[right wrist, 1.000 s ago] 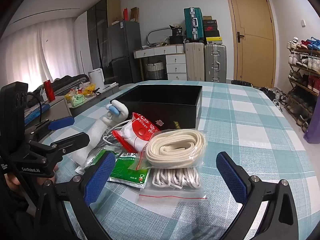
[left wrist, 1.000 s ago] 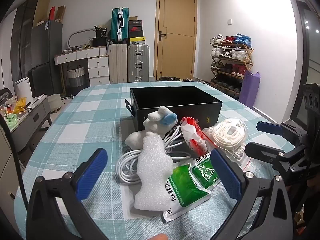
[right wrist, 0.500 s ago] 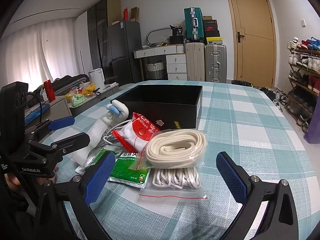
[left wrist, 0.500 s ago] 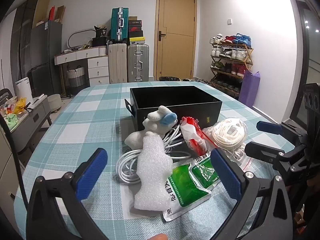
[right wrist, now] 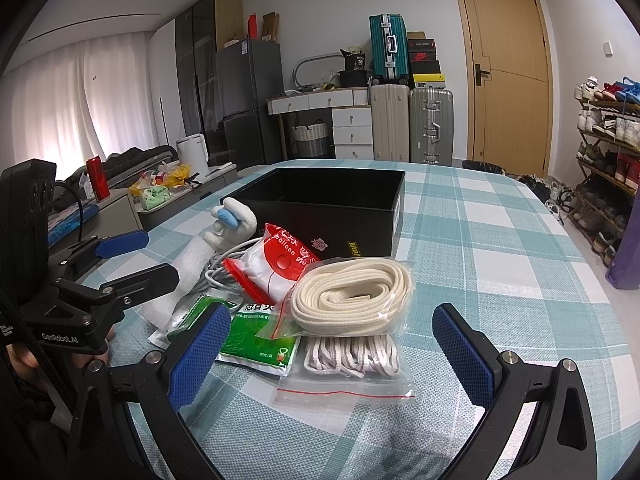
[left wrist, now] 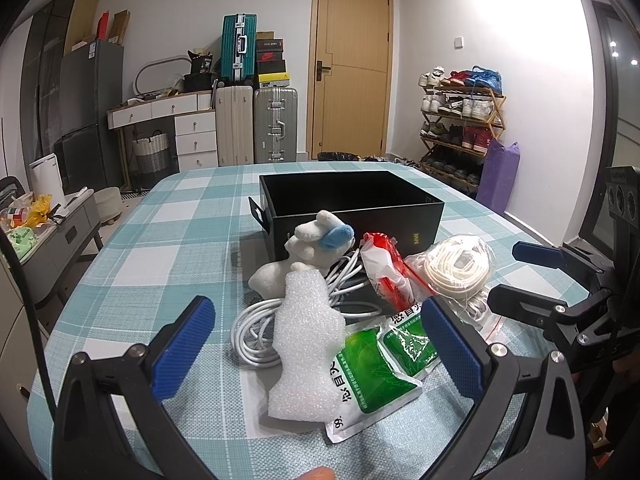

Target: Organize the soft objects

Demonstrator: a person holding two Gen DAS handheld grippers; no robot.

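Foam piece (left wrist: 306, 344) between spread left gripper (left wrist: 320, 350) jaws

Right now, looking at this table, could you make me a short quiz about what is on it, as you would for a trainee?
1. True or false: the open black rectangular box already holds a soft item.
2. Which lies nearest the left gripper? A) white foam piece B) bagged cream flat cord C) white plush toy with blue patch
3. Fill in: both the left gripper and the right gripper are ____.

Key: 1 false, its visible interior looks empty; 2 A; 3 open.
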